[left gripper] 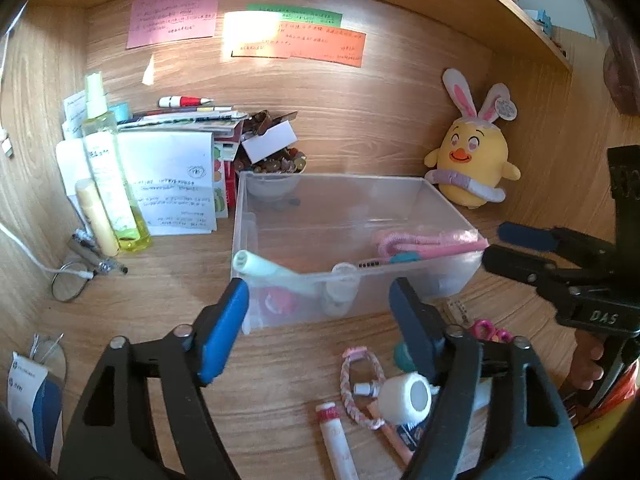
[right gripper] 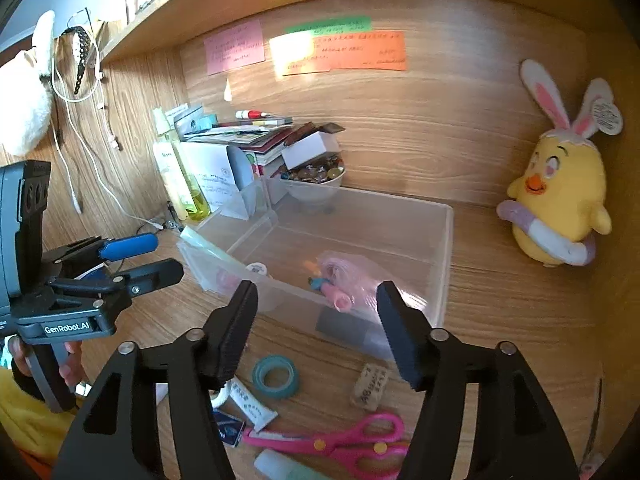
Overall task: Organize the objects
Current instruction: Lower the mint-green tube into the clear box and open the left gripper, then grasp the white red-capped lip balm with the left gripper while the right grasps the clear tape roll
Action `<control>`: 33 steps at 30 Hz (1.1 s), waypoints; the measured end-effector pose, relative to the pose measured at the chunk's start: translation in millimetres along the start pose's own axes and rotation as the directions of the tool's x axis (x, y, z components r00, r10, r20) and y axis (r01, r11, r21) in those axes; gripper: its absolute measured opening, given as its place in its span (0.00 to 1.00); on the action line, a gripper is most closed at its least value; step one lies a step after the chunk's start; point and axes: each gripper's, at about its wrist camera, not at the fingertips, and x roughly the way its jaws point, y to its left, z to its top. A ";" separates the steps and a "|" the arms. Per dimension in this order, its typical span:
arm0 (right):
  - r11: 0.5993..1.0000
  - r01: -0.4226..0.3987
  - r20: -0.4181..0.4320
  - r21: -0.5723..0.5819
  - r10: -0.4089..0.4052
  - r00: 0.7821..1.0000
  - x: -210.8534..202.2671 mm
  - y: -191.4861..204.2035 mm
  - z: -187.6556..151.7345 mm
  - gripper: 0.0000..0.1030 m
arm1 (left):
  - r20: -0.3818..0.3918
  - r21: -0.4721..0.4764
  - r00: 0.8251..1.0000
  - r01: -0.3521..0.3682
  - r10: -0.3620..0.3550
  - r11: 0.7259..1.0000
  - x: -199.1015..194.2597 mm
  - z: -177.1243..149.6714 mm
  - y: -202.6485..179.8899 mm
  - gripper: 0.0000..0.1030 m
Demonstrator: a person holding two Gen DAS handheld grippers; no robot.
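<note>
Wooden desk (right gripper: 500, 292) set in an alcove under a shelf, coloured notes (left gripper: 298, 38) stuck to the back panel. Left, against the wall: yellow spray bottle (left gripper: 106, 168), a stack of papers and booklets (left gripper: 172, 180), a bowl of beads (right gripper: 316, 176). Centre: clear bin (left gripper: 352, 216), open-topped, already holding a pink hair tie (left gripper: 424, 240), a pale tube leaning on its near-left rim (left gripper: 264, 268) and a few small items seen dimly through the wall. Right, by the wall: yellow chick plush (right gripper: 560, 200), apart from the bin. Loose on the desk in front of the bin, still unsorted: teal tape roll (right gripper: 276, 376), white tube (right gripper: 252, 404), pink scissors (right gripper: 332, 440), a braided band (left gripper: 352, 384), a white cap (left gripper: 404, 398). Left gripper (left gripper: 320, 320): fingers wide apart, empty, poised at the bin's near wall. Right gripper (right gripper: 316, 328): fingers wide apart, empty, hovering above the tape roll and scissors. Step judged: mid-sort, between picks, some items binned and several not. Next move likely calls for lowering one gripper over a loose item, the tape roll being nearest the right one, closing on it, then lifting clear of the bin's rim to drop it inside.
</note>
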 end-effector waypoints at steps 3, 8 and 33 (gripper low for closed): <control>1.000 0.007 0.003 0.007 -0.007 1.000 -7.3 -2.1 -7.6 0.63 | -0.022 -0.009 1.000 -0.003 0.003 1.000 -0.4 -8.9 1.6 0.72; 1.000 -0.016 -0.027 0.024 0.017 0.999 -10.9 -2.9 -26.0 0.63 | -0.084 -0.025 0.996 -0.029 0.026 0.999 2.1 -33.3 4.5 0.72; 0.980 -0.198 -0.214 -0.031 0.187 0.959 42.4 60.9 -66.0 0.49 | -0.176 0.035 0.984 -0.032 0.037 0.999 5.9 -98.6 1.2 0.34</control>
